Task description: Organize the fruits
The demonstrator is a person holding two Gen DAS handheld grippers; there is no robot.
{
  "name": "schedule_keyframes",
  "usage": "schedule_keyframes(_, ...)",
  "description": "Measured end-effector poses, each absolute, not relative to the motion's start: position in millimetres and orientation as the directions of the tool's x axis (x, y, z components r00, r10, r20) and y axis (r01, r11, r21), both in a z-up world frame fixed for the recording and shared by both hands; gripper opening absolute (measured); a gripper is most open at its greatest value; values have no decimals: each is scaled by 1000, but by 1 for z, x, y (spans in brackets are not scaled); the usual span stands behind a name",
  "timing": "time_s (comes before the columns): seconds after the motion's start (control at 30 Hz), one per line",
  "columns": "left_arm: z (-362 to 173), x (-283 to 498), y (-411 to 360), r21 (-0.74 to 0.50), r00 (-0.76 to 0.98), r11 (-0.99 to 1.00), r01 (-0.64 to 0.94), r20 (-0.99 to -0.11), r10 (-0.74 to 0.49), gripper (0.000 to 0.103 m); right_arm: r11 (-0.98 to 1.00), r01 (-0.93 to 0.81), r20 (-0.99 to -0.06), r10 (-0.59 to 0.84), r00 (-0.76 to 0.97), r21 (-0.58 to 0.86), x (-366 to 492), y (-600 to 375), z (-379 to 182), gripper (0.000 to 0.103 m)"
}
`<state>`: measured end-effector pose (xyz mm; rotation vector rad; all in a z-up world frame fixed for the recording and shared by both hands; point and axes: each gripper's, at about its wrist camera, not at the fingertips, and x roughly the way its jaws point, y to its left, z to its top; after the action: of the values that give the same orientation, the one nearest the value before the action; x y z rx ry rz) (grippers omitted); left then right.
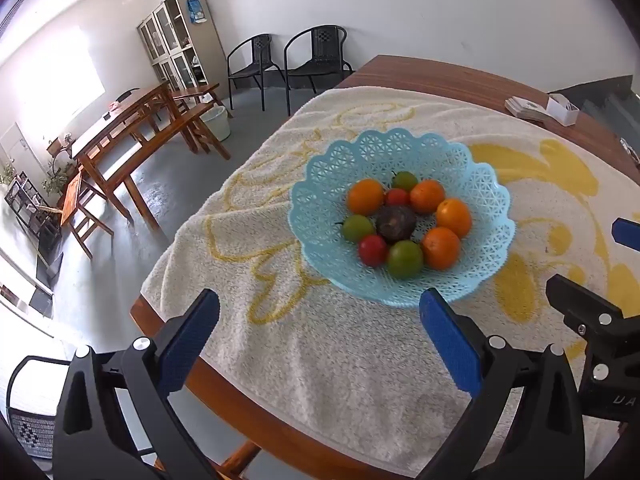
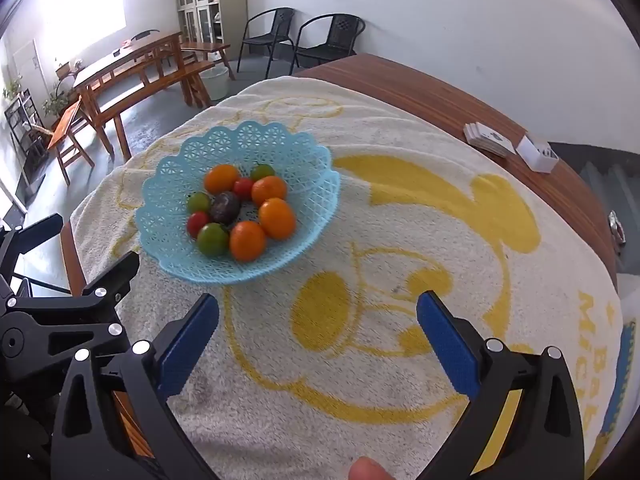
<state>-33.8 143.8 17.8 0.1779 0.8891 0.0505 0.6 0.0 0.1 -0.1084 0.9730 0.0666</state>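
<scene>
Both grippers spread wide, empty, short of the fruit basket point(image 1: 404, 216).

Basket lies ahead of the left gripper point(image 1: 320, 332), ahead-left of the right gripper point(image 2: 318, 330); left seems nearer.

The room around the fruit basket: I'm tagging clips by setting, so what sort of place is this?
Probably a shared dining or break room rather than a home kitchen: long wooden tables with benches, a glass-door cabinet, two black chairs against a bare wall, and a stairwell beside the table.

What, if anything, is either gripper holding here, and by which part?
Nothing is held. The left gripper and the right gripper are both open above the towel; all the fruit lies in the blue basket.
</scene>
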Motion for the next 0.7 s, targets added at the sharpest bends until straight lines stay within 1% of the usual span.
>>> schedule_keyframes(0.07,19,-34,144,178,633,984,28,-765,120,101,993,-107,-828,14,561,-56,2,2,1,98)
schedule_keyframes(0.13,20,-34,146,178,637,984,28,-762,119,101,996,-87,-815,56,577,6,-1,-19,1,98)
schedule_keyframes(0.17,17,-37,134,210,641,977,32,-754,141,101,996,-83,-807,61,587,16,-7,-25,2,98)
schedule_keyframes(0.23,18,-43,128,208,648,978,31,-749,138,101,997,-75,-821,40,569,-3,-5,-28,7,98)
schedule_keyframes(0.33,18,-43,120,205,640,978,33,-756,137,101,998,-65,-816,21,578,-20,-13,-31,5,98)
schedule_keyframes(0.53,21,-43,106,187,632,981,46,-766,116,101,999,-41,-819,15,574,-11,-18,-48,6,98)
schedule_keyframes(0.7,20,-41,80,172,621,981,94,-780,77,101,999,45,-822,-41,567,-19,-26,-82,3,98)
